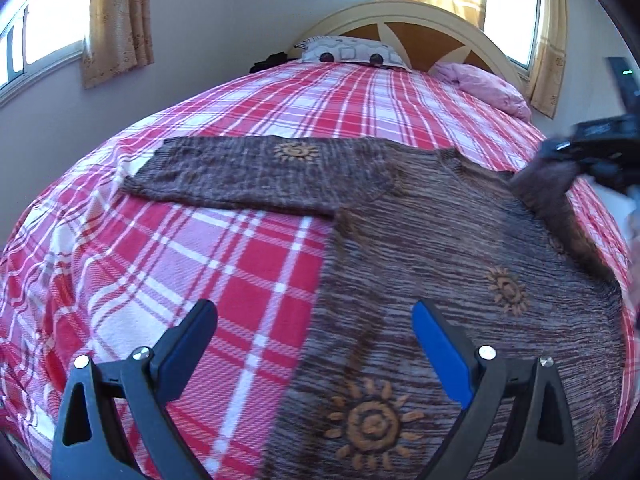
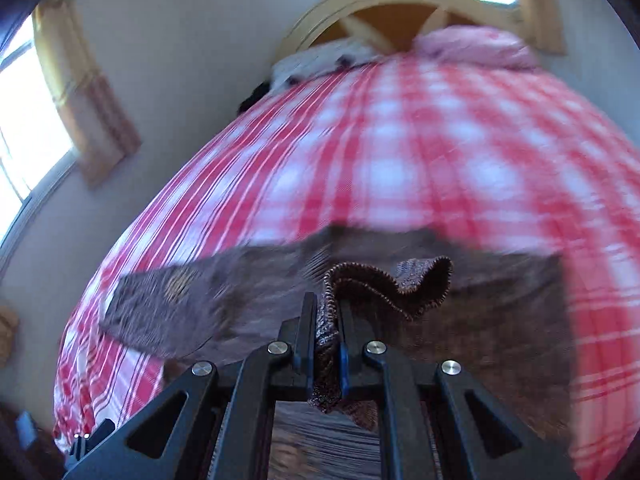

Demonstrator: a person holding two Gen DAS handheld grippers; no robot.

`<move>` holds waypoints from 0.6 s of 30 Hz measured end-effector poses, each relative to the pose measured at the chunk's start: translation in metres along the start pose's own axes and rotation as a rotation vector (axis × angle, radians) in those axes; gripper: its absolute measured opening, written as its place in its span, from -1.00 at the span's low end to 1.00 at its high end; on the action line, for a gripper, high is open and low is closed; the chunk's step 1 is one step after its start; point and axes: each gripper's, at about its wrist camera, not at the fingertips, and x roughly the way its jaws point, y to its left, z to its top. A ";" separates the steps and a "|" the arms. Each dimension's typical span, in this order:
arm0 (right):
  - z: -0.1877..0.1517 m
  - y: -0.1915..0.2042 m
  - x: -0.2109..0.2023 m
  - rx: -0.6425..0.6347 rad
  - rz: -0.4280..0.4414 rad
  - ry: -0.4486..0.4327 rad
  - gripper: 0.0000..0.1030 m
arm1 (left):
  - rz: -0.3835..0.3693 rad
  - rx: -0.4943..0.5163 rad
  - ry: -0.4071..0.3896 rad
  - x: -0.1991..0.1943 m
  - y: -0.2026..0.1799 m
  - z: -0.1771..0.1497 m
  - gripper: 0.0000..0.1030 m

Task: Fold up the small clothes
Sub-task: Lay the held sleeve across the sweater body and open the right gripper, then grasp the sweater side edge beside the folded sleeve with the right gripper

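A brown knitted sweater [image 1: 420, 240] with orange sun motifs lies spread on the bed, its one sleeve [image 1: 248, 176] stretched out flat to the left. My left gripper [image 1: 314, 312] hovers open over the sweater's near left edge, with nothing between its fingers. At the right edge of the left wrist view, my right gripper [image 1: 592, 148] lifts the other sleeve [image 1: 548, 184] off the bed. In the right wrist view, which is blurred by motion, that gripper [image 2: 326, 304] is shut on the sleeve's ribbed cuff [image 2: 400, 284], which curls out past the fingertips above the sweater's body [image 2: 500, 320].
A red and white plaid bedspread [image 1: 200, 260] covers the bed. A patterned pillow [image 1: 352, 50] and a pink pillow [image 1: 484, 84] lie against the arched headboard [image 1: 400, 20]. Curtained windows stand on the left wall and behind the headboard.
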 end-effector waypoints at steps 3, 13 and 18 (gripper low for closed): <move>-0.023 0.011 0.035 -0.010 0.082 0.062 -0.78 | 0.019 -0.005 0.007 0.002 0.007 -0.001 0.94; -0.011 -0.055 -0.036 0.068 0.073 -0.054 -0.76 | 0.006 0.021 0.047 0.018 -0.002 -0.003 0.94; -0.001 -0.139 -0.047 0.108 -0.210 -0.027 -0.76 | -0.019 0.063 0.042 0.018 -0.022 0.000 0.94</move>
